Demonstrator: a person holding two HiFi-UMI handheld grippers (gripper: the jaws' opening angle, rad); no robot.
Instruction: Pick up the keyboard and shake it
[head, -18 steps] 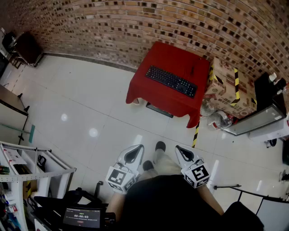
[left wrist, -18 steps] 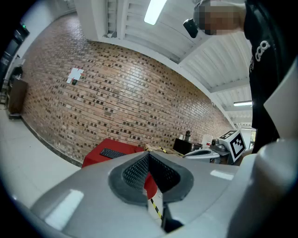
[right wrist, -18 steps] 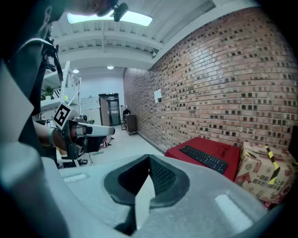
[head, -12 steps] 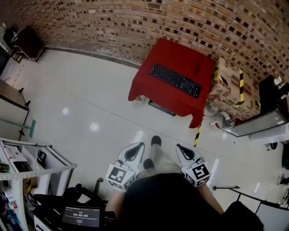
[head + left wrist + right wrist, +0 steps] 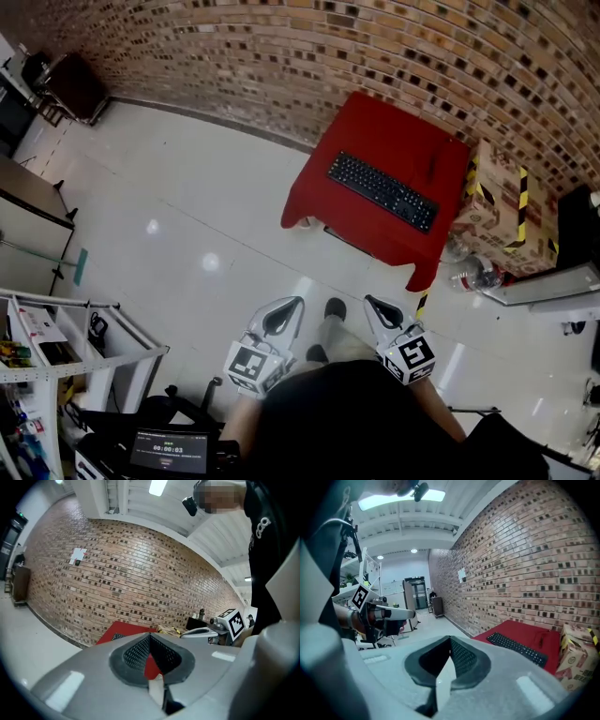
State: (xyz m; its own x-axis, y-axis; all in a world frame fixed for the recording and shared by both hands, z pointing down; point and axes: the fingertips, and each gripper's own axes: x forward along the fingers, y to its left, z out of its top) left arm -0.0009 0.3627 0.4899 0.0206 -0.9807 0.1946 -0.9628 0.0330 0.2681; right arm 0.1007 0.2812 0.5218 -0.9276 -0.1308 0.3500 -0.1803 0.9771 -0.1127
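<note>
keyboard [image 5: 116, 636]: in left gripper view mostly behind left gripper [image 5: 151, 639], only a corner showed
thin dark item [image 5: 431, 167] on red cloth [image 5: 375, 141]: too small to identify
screen [image 5: 171, 450]: text unreadable
cardboard box [image 5: 580, 663]: cut by frame edge

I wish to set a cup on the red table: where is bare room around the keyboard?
The red table is bare along both long sides of the keyboard: one strip toward the brick wall, one toward its near edge. Its far right corner holds a small dark thing, and the cardboard box crowds that end.
</note>
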